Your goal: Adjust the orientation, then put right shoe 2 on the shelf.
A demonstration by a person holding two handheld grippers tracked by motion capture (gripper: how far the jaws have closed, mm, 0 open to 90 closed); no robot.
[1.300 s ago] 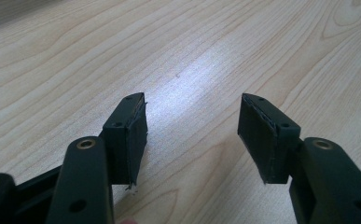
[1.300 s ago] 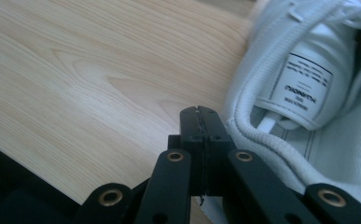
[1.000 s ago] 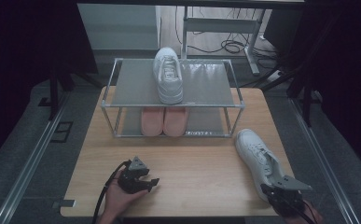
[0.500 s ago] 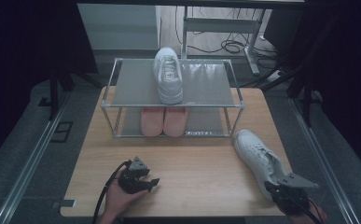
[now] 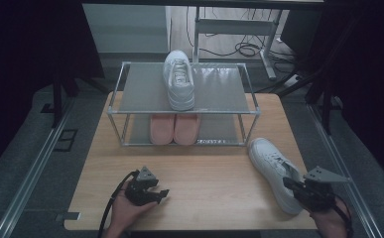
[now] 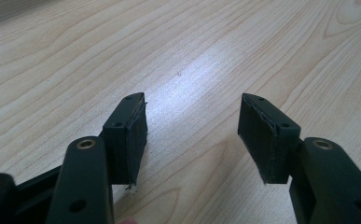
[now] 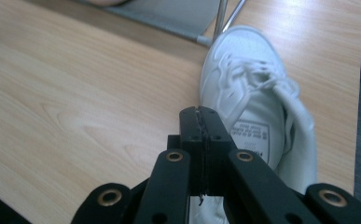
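A white sneaker [image 5: 269, 158] lies on the wooden table [image 5: 214, 178] at the right, toe toward the shoe rack [image 5: 145, 91]. My right gripper [image 5: 286, 183] is at its heel end, and its jaws are shut on the edge of the shoe's opening. In the right gripper view the closed right gripper [image 7: 200, 116] sits over the sneaker's [image 7: 243, 79] inner wall beside the tongue label. The matching white sneaker [image 5: 179, 82] stands on the rack's top shelf. My left gripper [image 5: 162, 195] rests low over the table at the front left. In its own view the left gripper [image 6: 192, 135] is open, with bare wood between the jaws.
A pair of pink slippers [image 5: 174, 128] sits on the rack's lower shelf. The top shelf has free room on both sides of the sneaker there. Table edges run close to both hands at the front. Dark floor and cables lie beyond.
My right gripper has risen a little and drawn toward the front edge, with the sneaker's heel end following it. The left gripper has stayed where it was.
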